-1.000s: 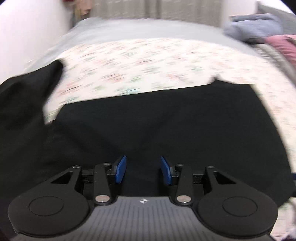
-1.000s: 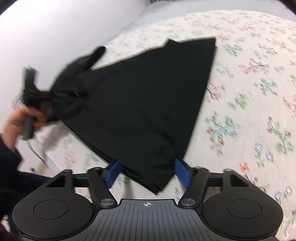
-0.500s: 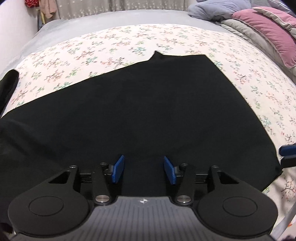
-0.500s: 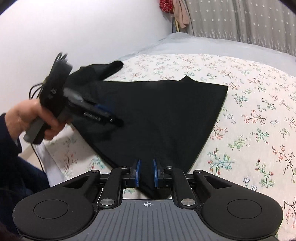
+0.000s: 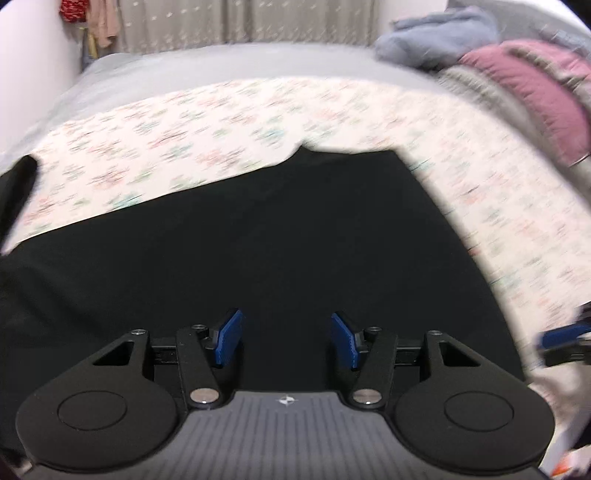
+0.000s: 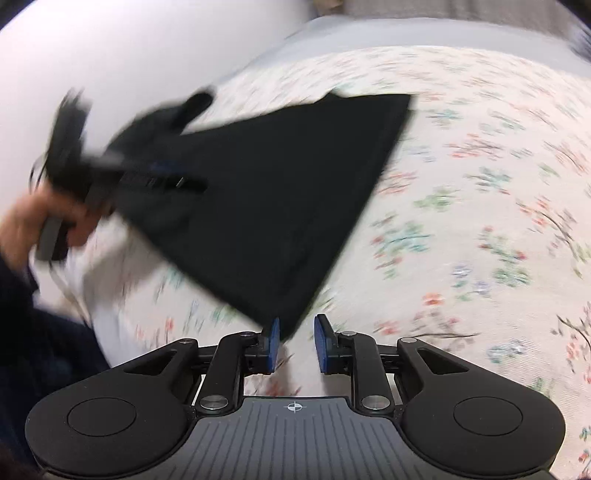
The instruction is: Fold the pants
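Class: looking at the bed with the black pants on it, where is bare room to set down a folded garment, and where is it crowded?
Free: the floral sheet right of the black pants, and the strip between the pants and the grey cover. Crowded: the pillow pile at the far corner, and the wall-side edge where the left gripper works.

A home bedroom is shown: a bed in floral cover, piled bedding, curtains behind

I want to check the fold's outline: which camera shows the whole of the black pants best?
The right wrist view: the black pants lie on the floral bedspread with their straight far edge and near corner both visible. The left wrist view shows the black pants too close, running out of frame at the left.
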`<state>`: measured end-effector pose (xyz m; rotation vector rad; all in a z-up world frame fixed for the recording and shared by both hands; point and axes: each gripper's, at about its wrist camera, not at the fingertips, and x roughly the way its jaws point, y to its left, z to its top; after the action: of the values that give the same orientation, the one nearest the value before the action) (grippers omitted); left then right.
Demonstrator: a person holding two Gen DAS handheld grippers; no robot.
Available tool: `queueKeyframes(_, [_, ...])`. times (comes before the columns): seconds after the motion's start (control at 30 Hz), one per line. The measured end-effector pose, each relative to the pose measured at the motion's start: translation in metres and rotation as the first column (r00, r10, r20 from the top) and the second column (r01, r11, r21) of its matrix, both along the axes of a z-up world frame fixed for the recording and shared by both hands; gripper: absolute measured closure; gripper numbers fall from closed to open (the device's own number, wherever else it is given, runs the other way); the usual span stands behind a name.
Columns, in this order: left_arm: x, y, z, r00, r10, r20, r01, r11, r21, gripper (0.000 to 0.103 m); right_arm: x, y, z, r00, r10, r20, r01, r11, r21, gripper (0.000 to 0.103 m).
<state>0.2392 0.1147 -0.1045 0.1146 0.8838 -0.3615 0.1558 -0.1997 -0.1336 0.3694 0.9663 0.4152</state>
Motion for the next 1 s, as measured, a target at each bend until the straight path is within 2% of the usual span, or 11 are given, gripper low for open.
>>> queueKeyframes(0.07, [0.0,-0.018,0.001,0.998,-0.048,-0.031,0.045,0.995,-0.093,0.06,0.009,-0.015,-0.016,0.993,-0.094,-0.077,0.103,0.987,0.126,0.07])
queueKeyframes(0.13, [0.0,-0.036,-0.005,0.992,-0.101,-0.081,0.085,0.98,-0.183,0.06,0.014,-0.023,-0.032,0.982,-0.13,-0.134,0.162,0.95,0.267,0.069])
queueKeyframes(0.2, [-0.002,-0.052,-0.012,0.981,-0.153,-0.119,0.125,0.969,-0.213,0.06,0.017,-0.024,-0.043,0.975,-0.144,-0.171,0.196,0.915,0.352,0.068])
queueKeyframes(0.27, [-0.006,-0.067,-0.024,0.977,-0.168,-0.135,0.146,0.977,-0.156,0.06,0.016,-0.021,-0.048,0.974,-0.148,-0.172,0.203,0.907,0.368,0.068])
queueKeyframes(0.33, [-0.012,-0.076,-0.033,0.977,-0.185,-0.103,0.177,0.981,-0.082,0.06,0.014,-0.021,-0.05,0.975,-0.152,-0.164,0.203,0.907,0.37,0.068])
queueKeyframes(0.43, [-0.017,-0.081,-0.033,0.981,-0.175,-0.082,0.173,0.984,-0.03,0.06,0.013,-0.027,-0.048,0.973,-0.153,-0.171,0.21,0.895,0.393,0.068])
queueKeyframes(0.6, [-0.016,-0.075,-0.031,0.982,-0.162,-0.095,0.157,0.986,-0.053,0.06,0.01,-0.02,-0.052,0.976,-0.153,-0.153,0.205,0.877,0.435,0.068])
queueKeyframes(0.8, [-0.022,-0.071,-0.031,0.982,-0.163,-0.096,0.155,0.985,-0.08,0.06,0.007,-0.02,-0.053,0.974,-0.181,-0.137,0.226,0.823,0.521,0.066])
queueKeyframes(0.97, [-0.017,-0.062,-0.032,0.982,-0.141,-0.126,0.122,0.981,-0.15,0.06,0.004,-0.016,-0.054,0.972,-0.195,-0.133,0.236,0.822,0.518,0.067])
queueKeyframes(1.0, [-0.016,-0.061,-0.032,0.982,-0.137,-0.133,0.114,0.98,-0.165,0.06,0.004,-0.014,-0.053,0.97,-0.2,-0.135,0.241,0.833,0.497,0.074])
